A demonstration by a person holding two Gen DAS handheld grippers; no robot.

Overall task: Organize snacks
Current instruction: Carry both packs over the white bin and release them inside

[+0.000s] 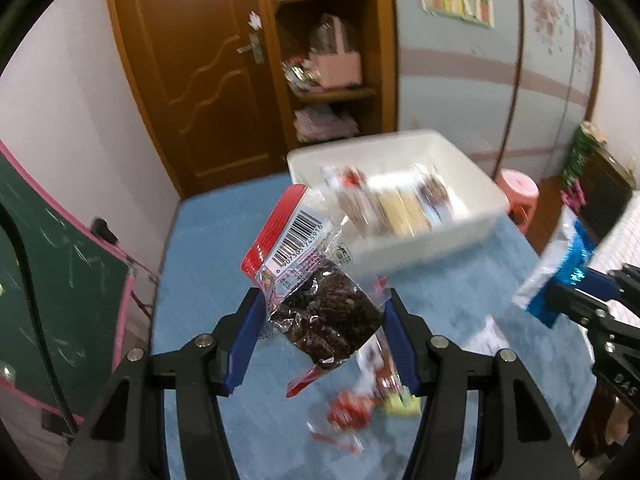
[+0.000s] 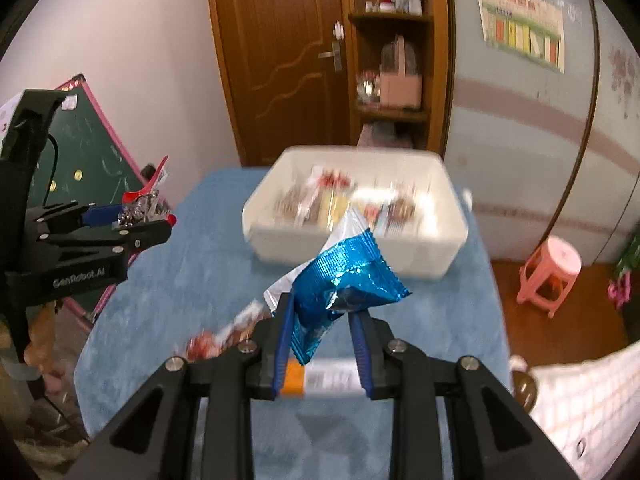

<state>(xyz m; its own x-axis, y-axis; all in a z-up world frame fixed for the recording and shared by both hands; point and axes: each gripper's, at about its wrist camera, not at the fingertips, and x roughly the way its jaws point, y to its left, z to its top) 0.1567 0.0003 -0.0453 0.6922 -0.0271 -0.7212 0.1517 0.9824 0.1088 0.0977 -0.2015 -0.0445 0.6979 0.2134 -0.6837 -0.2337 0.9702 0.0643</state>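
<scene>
My left gripper [image 1: 324, 304] is shut on a clear snack packet with a red end, a barcode and a dark filling [image 1: 320, 312], held in the air above the blue table [image 1: 224, 248]. In the right wrist view that left gripper [image 2: 160, 220] shows at the left with the red-ended packet [image 2: 140, 204]. My right gripper [image 2: 320, 312] is shut on a shiny blue and white snack packet [image 2: 344, 280]; the same blue packet [image 1: 560, 264] appears at the right of the left wrist view. Beyond both stands a white bin [image 1: 472, 168] [image 2: 448, 216] holding several wrapped snacks.
Loose snacks lie on the blue table: red-wrapped ones [image 1: 352, 412] [image 2: 200, 344] and an orange and white packet [image 2: 320, 380]. A green chalkboard [image 2: 92, 160] stands at the left, a pink stool [image 2: 552, 272] on the floor at the right, a wooden door and shelves behind.
</scene>
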